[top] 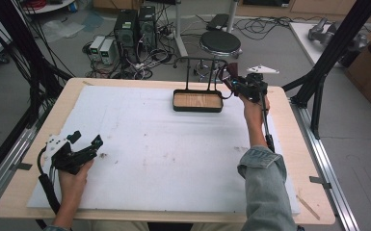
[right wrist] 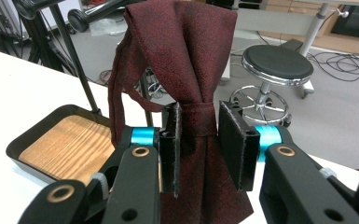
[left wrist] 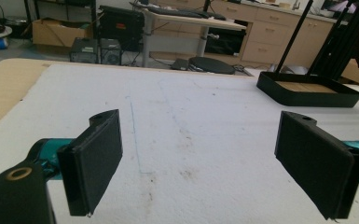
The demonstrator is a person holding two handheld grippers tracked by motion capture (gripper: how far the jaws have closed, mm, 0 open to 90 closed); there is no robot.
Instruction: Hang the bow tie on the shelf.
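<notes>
Dark red necktie [right wrist: 186, 70]: hanging on the black stand [top: 200, 60] above its wood-lined tray [top: 197, 101] at the table's far side, its knot sitting pinched between the closed jaws of the right gripper [right wrist: 200, 140]. Left gripper [left wrist: 198, 154]: resting near the white mat's [top: 149, 149] left edge, well apart, jaws standing wide open and gripping nothing.
</notes>
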